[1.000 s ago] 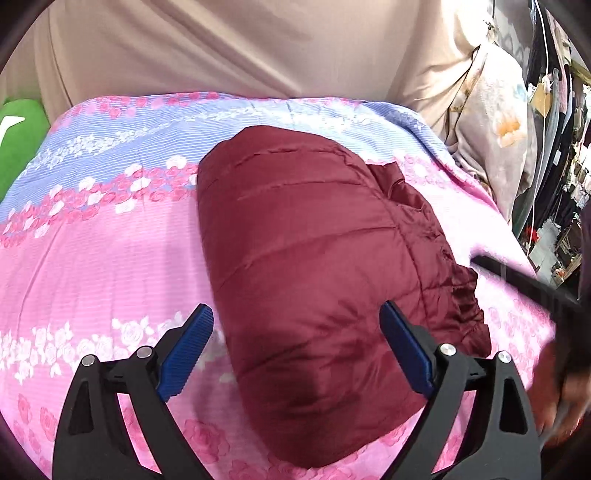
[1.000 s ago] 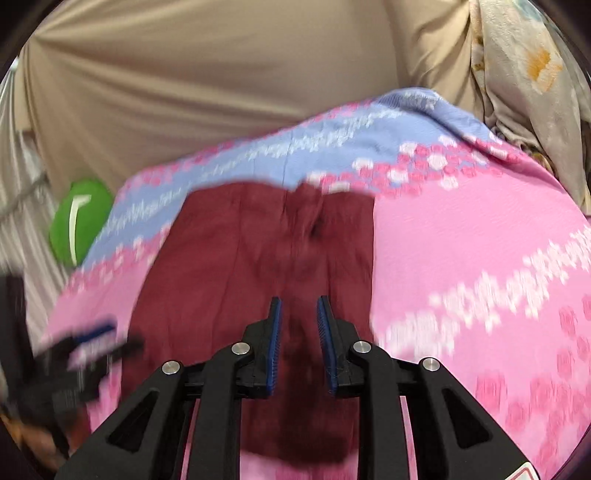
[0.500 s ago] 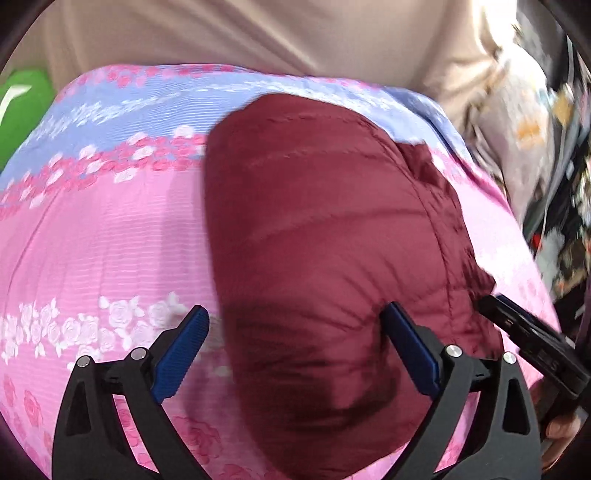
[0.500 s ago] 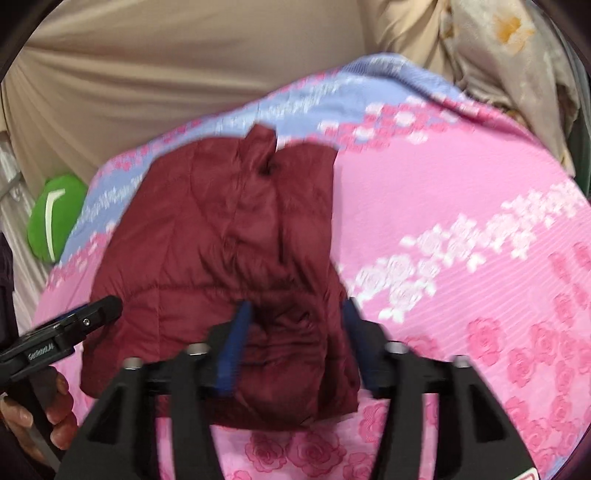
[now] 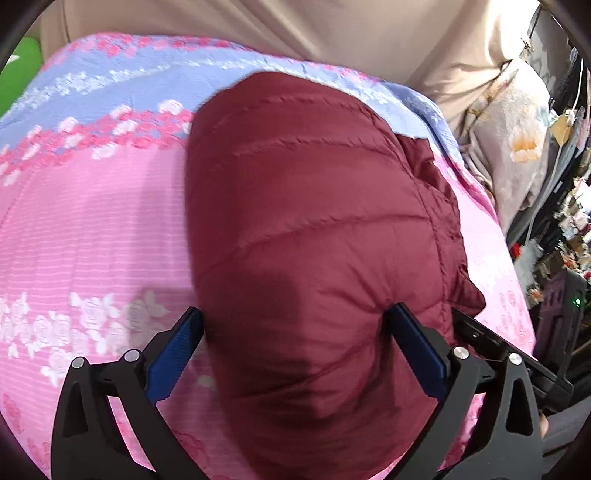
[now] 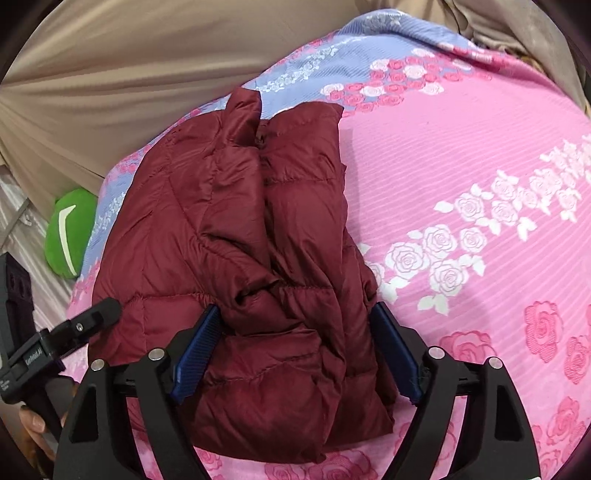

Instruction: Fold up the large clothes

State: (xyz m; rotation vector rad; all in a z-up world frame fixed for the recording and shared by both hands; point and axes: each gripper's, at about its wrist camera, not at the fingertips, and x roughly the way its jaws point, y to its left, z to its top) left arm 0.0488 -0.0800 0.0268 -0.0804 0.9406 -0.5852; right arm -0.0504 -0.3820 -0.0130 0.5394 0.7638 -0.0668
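Note:
A dark red quilted puffer jacket (image 5: pixel 310 236) lies folded into a thick bundle on a pink and blue floral bedspread (image 5: pixel 85 229). My left gripper (image 5: pixel 295 325) is open, its blue-padded fingers straddling the near end of the bundle. In the right wrist view the jacket (image 6: pixel 251 229) shows its zip and collar, with folds near me. My right gripper (image 6: pixel 295 325) is open too, its fingers on either side of the jacket's near edge. The other gripper shows at each view's edge, the left one (image 6: pixel 85 325) at lower left and the right one (image 5: pixel 517 365) at lower right.
A beige curtain (image 5: pixel 295 26) hangs behind the bed. A green cushion (image 6: pixel 70 232) sits at the bed's far left. Floral fabric (image 5: pixel 524 147) and cluttered shelves (image 5: pixel 569 206) stand to the right of the bed.
My right gripper has opened from shut and come down over the jacket's near edge. My left gripper has moved closer to the bundle, still open.

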